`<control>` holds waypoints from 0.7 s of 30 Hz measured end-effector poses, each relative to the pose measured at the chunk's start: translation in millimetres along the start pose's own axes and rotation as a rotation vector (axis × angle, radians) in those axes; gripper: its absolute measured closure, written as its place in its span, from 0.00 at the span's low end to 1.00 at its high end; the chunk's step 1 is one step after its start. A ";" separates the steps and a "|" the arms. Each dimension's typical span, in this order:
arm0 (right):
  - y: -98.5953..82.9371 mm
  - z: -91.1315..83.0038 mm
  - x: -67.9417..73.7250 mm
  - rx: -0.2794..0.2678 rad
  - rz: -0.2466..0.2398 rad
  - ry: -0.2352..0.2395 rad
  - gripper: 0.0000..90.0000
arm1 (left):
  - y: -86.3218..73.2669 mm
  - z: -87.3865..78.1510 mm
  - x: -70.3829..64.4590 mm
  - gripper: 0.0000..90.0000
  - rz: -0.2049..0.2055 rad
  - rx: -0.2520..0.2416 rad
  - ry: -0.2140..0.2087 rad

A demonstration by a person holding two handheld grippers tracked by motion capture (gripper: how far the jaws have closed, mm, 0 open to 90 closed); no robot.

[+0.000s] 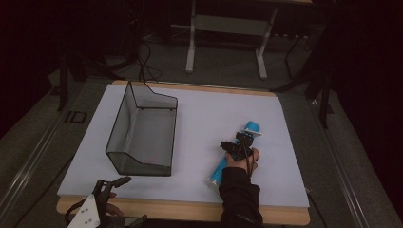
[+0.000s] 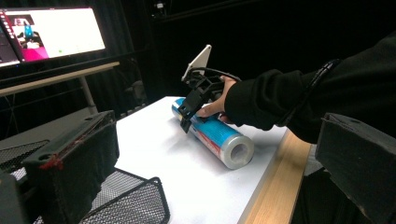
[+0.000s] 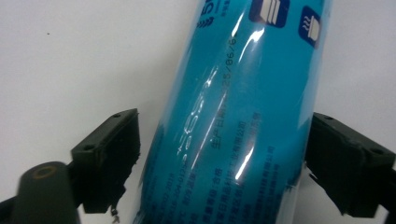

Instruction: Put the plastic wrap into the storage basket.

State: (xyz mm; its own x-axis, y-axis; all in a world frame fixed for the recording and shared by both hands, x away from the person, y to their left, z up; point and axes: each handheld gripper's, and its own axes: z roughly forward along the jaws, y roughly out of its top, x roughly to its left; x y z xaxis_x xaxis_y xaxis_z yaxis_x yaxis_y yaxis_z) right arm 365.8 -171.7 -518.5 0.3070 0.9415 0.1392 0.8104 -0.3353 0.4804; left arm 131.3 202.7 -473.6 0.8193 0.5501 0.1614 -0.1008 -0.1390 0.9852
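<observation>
1. Table [image 1: 285,190]: white top fills mid frame in high view; mesh bin [image 1: 142,137] left of centre.
2. Tube [image 1: 233,154], blue, lies flat right of centre; long axis runs lower left to upper right of frame, cap end far, open end near edge.
3. R gripper [image 1: 236,144] sits on tube mid-length, jaws wide, straddling it across its axis, one jaw touching, not yet clamped. Nearer arm by far.
4. L gripper [image 1: 107,187] at lower left, well apart; jaws parted, empty.

The blue roll's [image 3: 233,116] two ends run past the right gripper view's edges, its small print unreadable.
</observation>
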 end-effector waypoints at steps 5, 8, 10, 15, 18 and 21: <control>-0.3 1.9 -0.4 0.022 0.005 -0.001 0.23 | -0.3 0.3 0.0 0.00 -0.002 0.001 -0.002; 1.9 2.1 -0.9 0.039 0.014 -0.002 0.26 | -0.7 1.0 -1.0 0.00 0.004 0.010 -0.004; 2.9 2.9 -3.3 0.045 0.025 0.012 0.26 | -0.8 1.2 -1.1 0.00 0.004 0.011 -0.004; 7.4 3.9 -8.7 0.097 0.073 0.051 0.29 | -1.3 1.8 -1.8 0.00 0.010 0.019 -0.008; 10.3 2.8 -13.0 0.124 0.106 0.072 0.30 | -1.3 2.1 -2.0 0.00 0.013 0.023 -0.009; 10.7 2.3 -15.0 0.127 0.112 0.089 0.31 | -1.7 2.6 -1.8 0.00 0.014 0.028 -0.008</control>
State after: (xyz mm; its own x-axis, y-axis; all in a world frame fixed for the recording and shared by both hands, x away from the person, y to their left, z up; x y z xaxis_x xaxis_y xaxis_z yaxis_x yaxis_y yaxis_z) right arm 371.0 -189.5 -517.5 0.3583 0.8955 0.2641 0.8319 -0.4346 0.3450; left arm 131.4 199.8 -475.7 0.8224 0.5415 0.1745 -0.0965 -0.1694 0.9808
